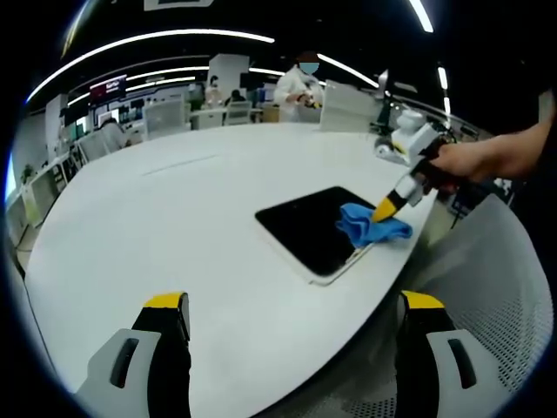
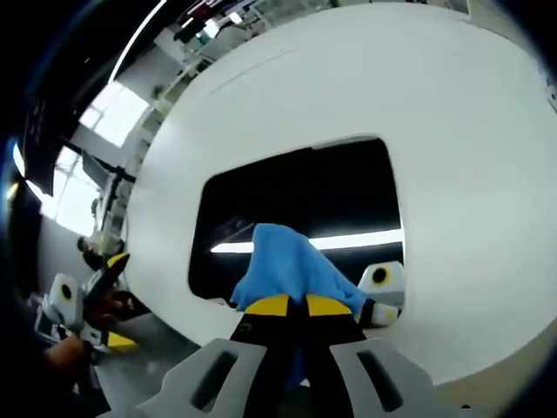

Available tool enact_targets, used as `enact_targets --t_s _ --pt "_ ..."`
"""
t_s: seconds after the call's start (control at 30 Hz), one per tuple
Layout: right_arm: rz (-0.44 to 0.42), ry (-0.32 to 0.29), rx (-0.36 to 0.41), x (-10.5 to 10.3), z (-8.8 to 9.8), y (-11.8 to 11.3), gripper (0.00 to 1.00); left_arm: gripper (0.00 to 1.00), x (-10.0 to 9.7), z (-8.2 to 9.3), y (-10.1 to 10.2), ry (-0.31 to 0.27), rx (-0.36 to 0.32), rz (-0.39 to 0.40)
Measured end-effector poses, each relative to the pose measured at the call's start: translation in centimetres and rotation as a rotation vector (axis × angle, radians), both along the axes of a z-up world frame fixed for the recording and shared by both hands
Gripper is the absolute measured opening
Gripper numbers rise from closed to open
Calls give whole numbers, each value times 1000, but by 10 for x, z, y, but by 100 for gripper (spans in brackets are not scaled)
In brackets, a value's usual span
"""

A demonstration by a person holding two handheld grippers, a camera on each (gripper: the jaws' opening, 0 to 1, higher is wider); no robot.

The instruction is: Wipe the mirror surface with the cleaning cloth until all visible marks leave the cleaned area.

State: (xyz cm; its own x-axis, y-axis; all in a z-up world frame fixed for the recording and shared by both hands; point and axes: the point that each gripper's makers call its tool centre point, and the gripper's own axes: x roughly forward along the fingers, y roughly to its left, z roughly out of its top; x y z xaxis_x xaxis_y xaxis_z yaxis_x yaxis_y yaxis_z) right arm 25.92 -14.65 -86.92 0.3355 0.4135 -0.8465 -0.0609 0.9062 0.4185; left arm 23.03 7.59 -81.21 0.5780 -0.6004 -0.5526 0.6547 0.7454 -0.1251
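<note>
- The mirror [image 1: 315,228] lies flat on the white table [image 1: 174,226], near the table's curved edge. It is a rounded rectangle with a pale rim. Its glass reads dark because it reflects the unlit ceiling.
- In the right gripper view the mirror [image 2: 300,205] reflects one bright ceiling light strip as a white band across its lower part.
- The cleaning cloth [image 1: 372,225] is blue and bunched. It rests on the mirror at the corner nearest the table edge, part of it reaching the rim.
- Right gripper [image 1: 389,205]: a person's hand [image 1: 466,161] holds it, coming in from the right of the left gripper view, tips angled down onto the cloth.
- In its own view the right gripper [image 2: 288,304] has its yellow-tipped jaws drawn together on a fold of the cleaning cloth [image 2: 287,266] (blue fabric rises directly from between the tips), pressing it to the glass.
- Left gripper [image 1: 291,305]: jaws spread wide, nothing between them. It hangs over bare table short of the mirror, well apart from the cloth.
- The left gripper [image 2: 91,292] also appears at the left of the right gripper view, beyond the table edge.
- Background: a person in white [image 1: 298,87] stands beyond the far side of the table among desks and screens.
</note>
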Motion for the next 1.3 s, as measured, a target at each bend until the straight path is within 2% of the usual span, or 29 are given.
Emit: enact_targets --t_s 0.63,1.3 --pt "3 5 -17 0 -1 -16 0 99 1 0 1 -3 -2 5" --pt "-35 8 -27 -3 -2 -44 0 99 -1 0 0 2 0 -4"
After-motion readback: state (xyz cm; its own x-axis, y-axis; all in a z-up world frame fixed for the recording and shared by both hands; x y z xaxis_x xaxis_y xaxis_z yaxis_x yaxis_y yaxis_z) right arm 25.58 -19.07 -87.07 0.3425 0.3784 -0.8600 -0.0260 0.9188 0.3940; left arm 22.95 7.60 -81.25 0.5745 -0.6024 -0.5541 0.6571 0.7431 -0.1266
